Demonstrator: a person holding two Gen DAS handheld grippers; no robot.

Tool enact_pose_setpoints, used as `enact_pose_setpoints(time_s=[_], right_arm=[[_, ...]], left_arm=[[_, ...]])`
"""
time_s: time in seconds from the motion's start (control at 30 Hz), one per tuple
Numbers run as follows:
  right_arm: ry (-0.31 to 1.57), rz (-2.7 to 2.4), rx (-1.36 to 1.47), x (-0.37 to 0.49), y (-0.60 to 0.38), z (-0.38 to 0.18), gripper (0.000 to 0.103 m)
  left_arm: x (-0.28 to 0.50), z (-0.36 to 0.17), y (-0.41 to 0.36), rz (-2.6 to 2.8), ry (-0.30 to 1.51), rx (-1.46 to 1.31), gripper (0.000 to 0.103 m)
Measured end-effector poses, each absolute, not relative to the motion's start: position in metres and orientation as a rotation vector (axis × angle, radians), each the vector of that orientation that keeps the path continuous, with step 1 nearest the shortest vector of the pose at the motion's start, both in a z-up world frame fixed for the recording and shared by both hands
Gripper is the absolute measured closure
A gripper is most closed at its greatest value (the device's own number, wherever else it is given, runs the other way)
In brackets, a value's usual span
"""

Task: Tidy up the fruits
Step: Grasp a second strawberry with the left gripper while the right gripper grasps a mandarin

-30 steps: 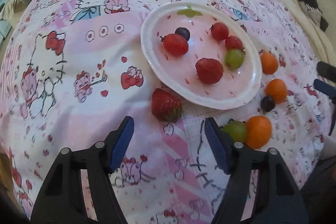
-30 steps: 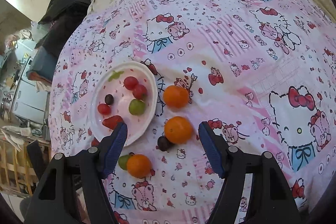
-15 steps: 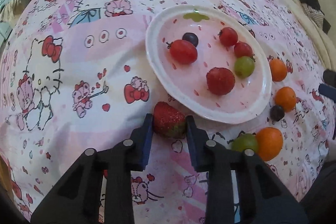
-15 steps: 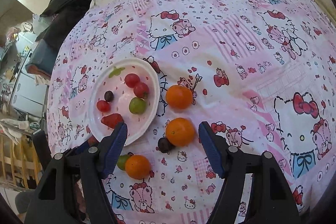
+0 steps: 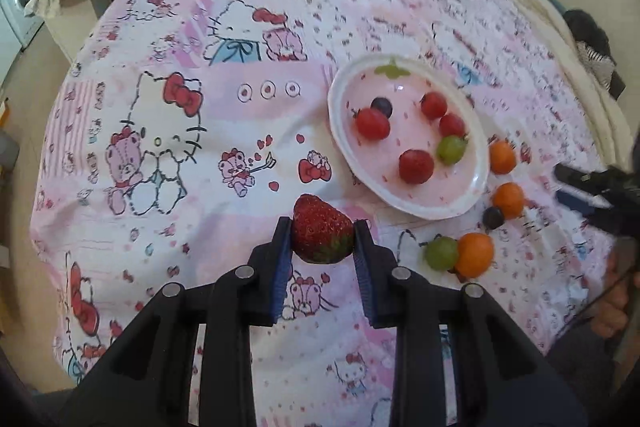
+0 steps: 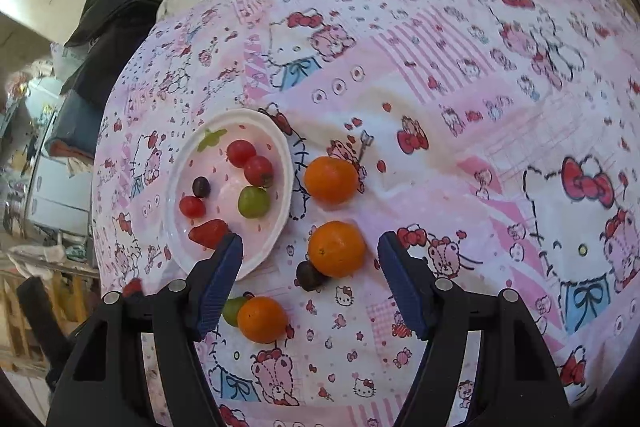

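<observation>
My left gripper (image 5: 322,233) is shut on a red strawberry (image 5: 321,230) and holds it above the cloth, left of and below the white plate (image 5: 338,131). The plate (image 6: 174,227) holds another strawberry (image 5: 416,166), red tomatoes (image 5: 372,123), a green grape (image 5: 451,149) and a dark grape (image 5: 381,105). Three oranges (image 6: 337,247) lie on the cloth right of the plate, with a dark grape (image 6: 309,275) and a green grape (image 6: 234,310). My right gripper (image 6: 310,257) is open above the middle orange and dark grape.
The surface is a bed with a pink cartoon-cat cloth (image 5: 168,115). Dark clothes (image 6: 108,23) and furniture lie beyond its far edge. The right gripper's tips (image 5: 580,187) show at the right edge of the left wrist view.
My left gripper closed on the strawberry that lay beside the plate and lifted it off the cloth. My right gripper stayed open and moved closer over the oranges.
</observation>
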State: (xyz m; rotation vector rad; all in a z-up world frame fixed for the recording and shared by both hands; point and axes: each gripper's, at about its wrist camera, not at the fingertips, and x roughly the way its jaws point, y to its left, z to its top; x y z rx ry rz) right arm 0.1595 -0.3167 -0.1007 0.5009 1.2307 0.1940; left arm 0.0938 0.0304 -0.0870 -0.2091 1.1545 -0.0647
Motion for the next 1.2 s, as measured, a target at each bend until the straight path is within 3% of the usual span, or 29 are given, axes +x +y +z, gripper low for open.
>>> enact_pose_setpoints(time_s=[0.13, 0.3, 0.47, 0.67, 0.77, 1.2], right_arm=[[1.323, 0.173, 0.564, 0.165, -0.320, -0.125, 0.032], [1.390, 0.122, 0.486, 0.175, -0.308, -0.148, 0.043], [1.408, 0.102, 0.432, 0.182, -0.299, -0.159, 0.047], [1.412, 0.119, 0.359, 0.182, -0.286, -0.159, 0.049], [1.413, 0.146, 0.363, 0.182, -0.286, -0.158, 0.058], [1.318, 0.202, 0.486, 0.156, -0.305, -0.125, 0.060]], left_arm=[[0.085, -0.071, 0.031, -0.078, 1.126, -0.198, 0.077], [0.079, -0.060, 0.028, -0.099, 1.075, -0.200, 0.077], [0.082, -0.062, 0.021, -0.097, 1.042, -0.192, 0.077], [0.086, -0.061, 0.015, -0.119, 1.033, -0.194, 0.077], [0.086, -0.062, 0.012, -0.116, 1.026, -0.174, 0.077], [0.084, -0.073, 0.025, -0.075, 0.973, -0.144, 0.077]])
